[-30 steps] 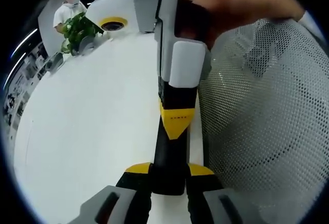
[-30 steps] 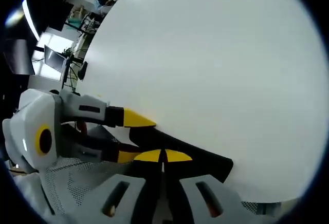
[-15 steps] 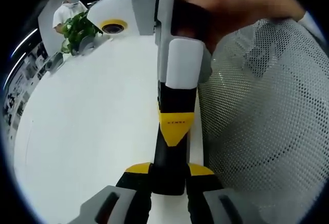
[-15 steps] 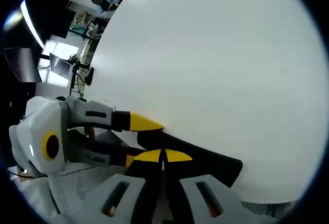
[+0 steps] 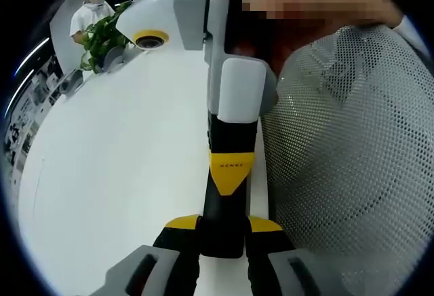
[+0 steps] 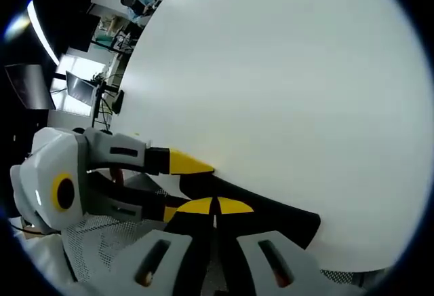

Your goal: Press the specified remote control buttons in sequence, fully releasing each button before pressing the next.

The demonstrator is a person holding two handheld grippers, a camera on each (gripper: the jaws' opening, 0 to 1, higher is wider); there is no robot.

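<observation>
1. You held the black remote low in the middle of the left gripper view. The left hand-held gripper was closed tight on its near end, one yellow tip on each side.
2. The right hand-held gripper came in from the top of that view. Its two jaws were pressed together with nothing between them. Its yellow tip pointed down onto the top face of the remote.
3. Over the last second, that yellow tip slid a little lower in the frame, along the remote and closer to your left jaws. Nothing else moved much.
4. In the right gripper view, the right hand-held gripper had its closed tips right at the remote. The remote lay dark across the lower middle of the frame. The left hand-held gripper reached in from the left and gripped it.
5. The remote was up against the white surface, just beside a white mesh thing on the right of the frame.
6. I think this small slide meant you were lining up on a button or leaning on one. The buttons were hidden, so I could not tell if one was pushed down or let go.
</observation>
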